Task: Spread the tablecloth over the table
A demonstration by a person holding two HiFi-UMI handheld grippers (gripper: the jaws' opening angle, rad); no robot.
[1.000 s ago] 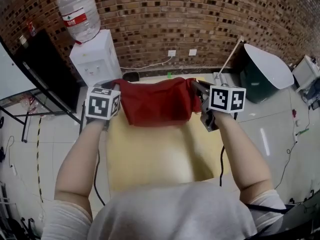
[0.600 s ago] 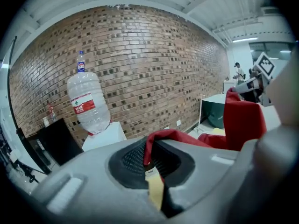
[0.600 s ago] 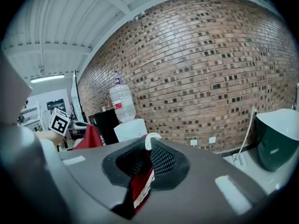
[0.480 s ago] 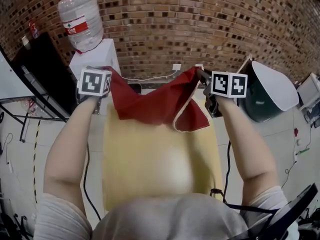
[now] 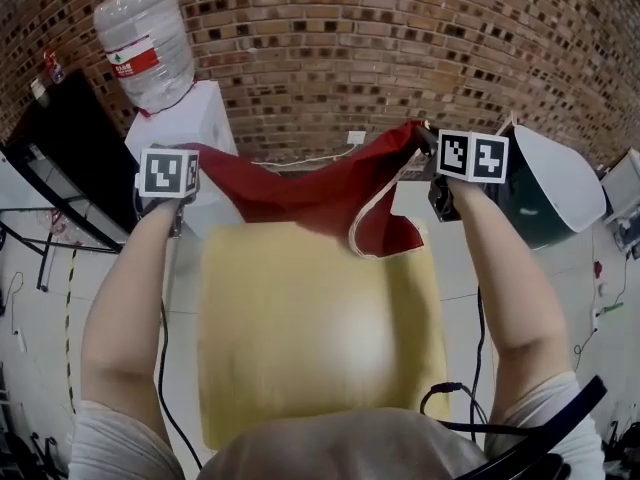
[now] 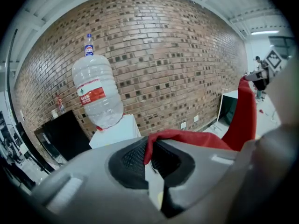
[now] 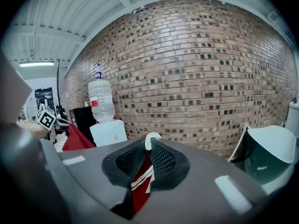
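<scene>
A red tablecloth [image 5: 300, 193] hangs stretched in the air between my two grippers, above the far end of the yellow table [image 5: 300, 338]. My left gripper [image 5: 190, 156] is shut on the cloth's left corner; in the left gripper view the red fabric [image 6: 196, 136] comes out from between the closed jaws [image 6: 149, 160]. The right gripper [image 5: 428, 138] is shut on the right corner, where a white-edged red strip [image 7: 142, 181] is pinched in its jaws [image 7: 147, 162]. A loose fold with a white hem [image 5: 385, 233] droops onto the table's far right corner.
A white water dispenser [image 5: 185, 118] with a big bottle [image 5: 145, 38] stands at the far left against the brick wall. A black cabinet [image 5: 60, 138] is further left. A dark green bin with a white lid [image 5: 545, 183] sits at the right. Cables [image 5: 450, 398] trail beside the table.
Both grippers have moved away from the person and further apart. The cloth has risen off the table and pulled out into a wider span between them.
</scene>
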